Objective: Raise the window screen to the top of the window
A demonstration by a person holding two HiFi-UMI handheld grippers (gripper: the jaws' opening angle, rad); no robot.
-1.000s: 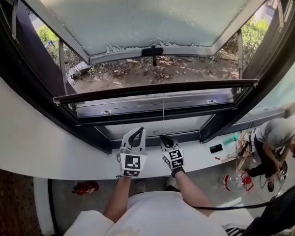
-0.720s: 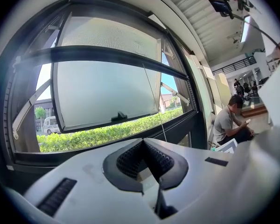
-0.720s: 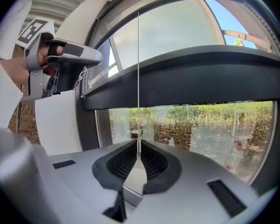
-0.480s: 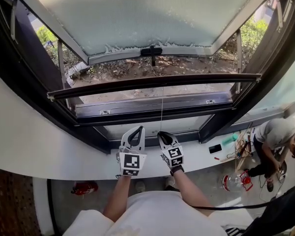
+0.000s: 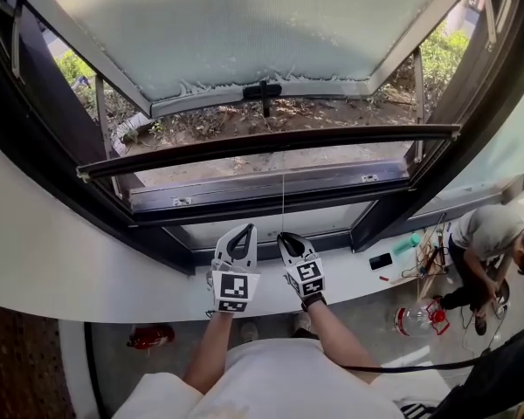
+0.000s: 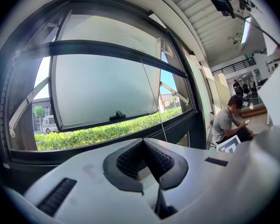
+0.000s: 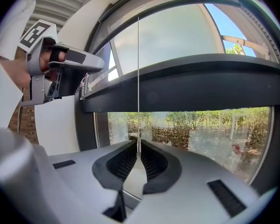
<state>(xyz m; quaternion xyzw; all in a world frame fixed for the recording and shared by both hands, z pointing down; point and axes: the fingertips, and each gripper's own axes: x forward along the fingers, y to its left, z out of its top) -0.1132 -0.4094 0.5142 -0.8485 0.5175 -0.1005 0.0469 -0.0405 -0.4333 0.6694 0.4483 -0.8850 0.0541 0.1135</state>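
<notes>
One window screen [image 5: 271, 140] was marked by its single dark bar [image 7: 186, 85]. The bar was stretched from side to side across the window opening, part-way up, clear above the lower frame and short of the top. One thin cord [image 5: 283, 190] was hung from the middle of the bar straight down toward 6 o'clock and was pinched between the jaws of the right tool [image 5: 286, 237]. In the right gripper view the cord was seen running taut into the closed jaws. The left tool [image 5: 243, 231] was held just beside the right one, at its 9 o'clock, with its jaws closed together on nothing. Two tools were counted, both held over the one white sill [image 5: 87, 269]. Beyond the bar, toward 12 o'clock, one frosted sash [image 5: 244, 24] was swung outward, with one black handle [image 5: 264, 90] on its lower edge. One small dark phone-like object [image 5: 383, 262] was laid on the sill at 3 o'clock of the tools. One person [image 5: 489, 238] was seated farther that way.
</notes>
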